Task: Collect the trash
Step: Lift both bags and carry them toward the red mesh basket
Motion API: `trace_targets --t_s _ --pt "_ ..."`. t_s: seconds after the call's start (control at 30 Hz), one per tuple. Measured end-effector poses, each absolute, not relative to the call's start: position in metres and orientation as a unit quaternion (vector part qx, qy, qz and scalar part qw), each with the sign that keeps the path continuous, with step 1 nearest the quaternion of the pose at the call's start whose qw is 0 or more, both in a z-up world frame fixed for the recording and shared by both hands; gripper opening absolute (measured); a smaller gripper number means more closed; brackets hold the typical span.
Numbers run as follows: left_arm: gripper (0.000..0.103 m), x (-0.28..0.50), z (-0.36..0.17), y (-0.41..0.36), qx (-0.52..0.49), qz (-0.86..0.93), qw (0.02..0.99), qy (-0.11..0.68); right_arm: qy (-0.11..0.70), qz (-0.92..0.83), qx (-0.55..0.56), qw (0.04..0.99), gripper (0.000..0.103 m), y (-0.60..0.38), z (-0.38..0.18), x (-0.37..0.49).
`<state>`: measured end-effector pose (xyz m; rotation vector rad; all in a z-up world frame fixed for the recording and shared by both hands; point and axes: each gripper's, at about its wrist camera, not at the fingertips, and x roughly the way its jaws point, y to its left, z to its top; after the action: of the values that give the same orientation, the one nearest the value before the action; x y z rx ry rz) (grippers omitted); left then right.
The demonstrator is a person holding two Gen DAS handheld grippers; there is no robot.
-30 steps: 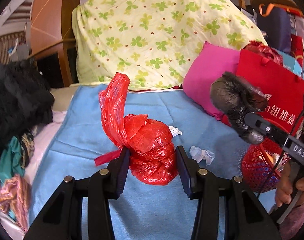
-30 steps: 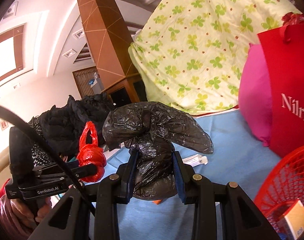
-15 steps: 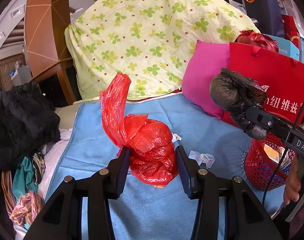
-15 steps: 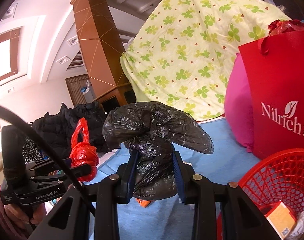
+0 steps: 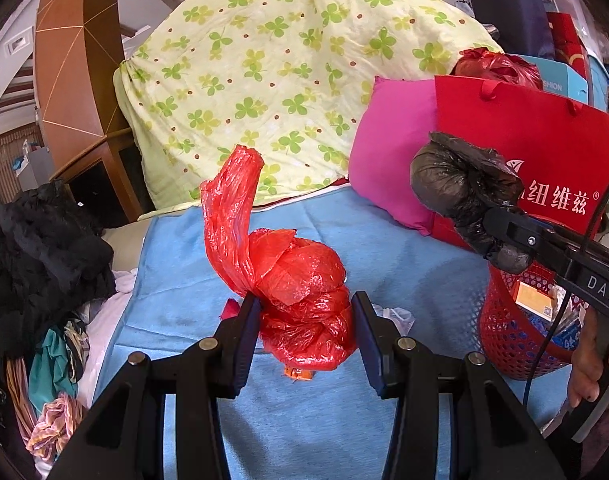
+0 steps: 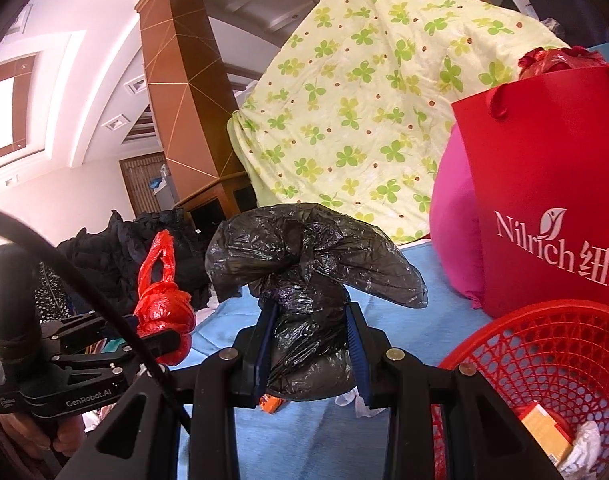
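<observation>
L fingers [image 5: 259,322]: closed in on the knotted red plastic bag [image 5: 304,300], one pad pressed on each side; only a narrow gap, filled by the bag.
Red bag: held up off the blue sheet [image 5: 384,248], lumpy body betw. the pads, long twisted tail standing up and curling at the top. In the R view it shows at far left [image 6: 164,308], clamped in the L gripper [image 6: 164,336].
R fingers [image 6: 264,344]: squeezed tight on the black plastic bag [image 6: 308,280], blue-edged pads on both sides of its waist.
Black bag: also lifted clear of the sheet; puffed top flared wide above the pads, bottom bulged out below. In the L view [image 5: 464,192] it sat at right, gripped in the R gripper [image 5: 500,236].
Under the bags: white crumpled tissue [image 5: 396,314] and a small orange scrap [image 5: 298,372] lay on the sheet; tissue edge and orange bit peeked out under the black bag too.
Red mesh basket [image 6: 544,344]: low right, just beside the R gripper; an orange-and-white carton [image 6: 544,428] and white paper [image 6: 584,440] inside.
Behind basket: red Nilrich paper bag [image 6: 552,184], upright, touching a magenta pillow [image 6: 448,232].
Back: clover-print quilt [image 5: 284,72] heaped at the bed's far end.
L side: black clothes pile [image 5: 36,248] w. mixed garments below.
Hands: a hand [image 5: 588,364] on the R gripper's handle; the other grip hand partly seen, low left of the R view.
</observation>
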<state>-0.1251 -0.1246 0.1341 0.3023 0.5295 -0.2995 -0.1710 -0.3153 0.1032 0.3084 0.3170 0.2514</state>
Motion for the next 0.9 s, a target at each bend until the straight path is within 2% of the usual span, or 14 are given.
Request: trace_targets --t_s 0.9 --pt "0.048 -0.128 0.129 -0.157 0.177 -0.171 0.933 0.263 0.151 0.093 0.148 0.973 0.036 -0.332 0.105 -0.184"
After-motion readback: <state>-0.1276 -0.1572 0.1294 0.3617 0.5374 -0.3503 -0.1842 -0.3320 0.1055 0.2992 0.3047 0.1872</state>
